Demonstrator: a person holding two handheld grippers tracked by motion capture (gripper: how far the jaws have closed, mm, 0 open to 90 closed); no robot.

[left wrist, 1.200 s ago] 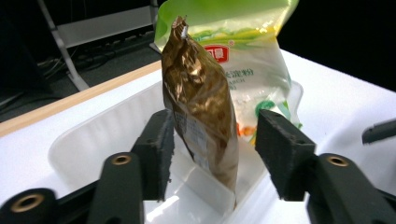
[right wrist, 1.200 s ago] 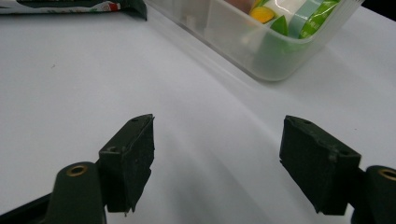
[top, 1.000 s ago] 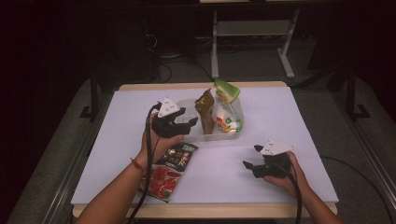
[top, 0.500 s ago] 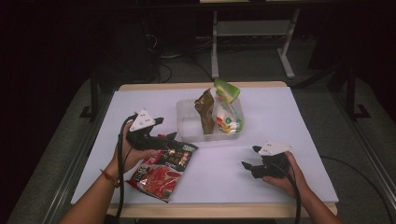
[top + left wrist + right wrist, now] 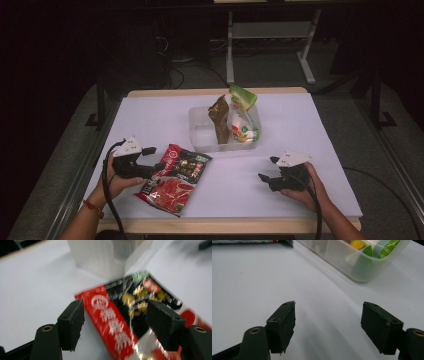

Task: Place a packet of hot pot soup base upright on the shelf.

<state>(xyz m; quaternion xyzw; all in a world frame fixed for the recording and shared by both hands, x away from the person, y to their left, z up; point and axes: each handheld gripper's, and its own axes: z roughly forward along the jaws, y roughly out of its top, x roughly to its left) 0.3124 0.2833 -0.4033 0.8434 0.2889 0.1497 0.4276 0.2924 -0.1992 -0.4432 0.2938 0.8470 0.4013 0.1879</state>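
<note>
Clear tub [image 5: 200, 131] at far centre of surface [image 5: 310, 130] holds brown packet [image 5: 219, 120] & green-white bag [image 5: 243, 120], upright. Red-black packet [image 5: 175, 176] lies flat near-left, w/ left gripper [image 5: 154, 159] over its edge, jaws just closing a bit, apart, not gripping. Right gripper [image 5: 266, 169] jaws wide, empty.

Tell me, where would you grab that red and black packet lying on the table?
By its near left edge. The packet lies flat, so a thin edge is what fits between jaws. The left hand-held gripper is already at that side, open, with the red edge between its jaws.
</note>
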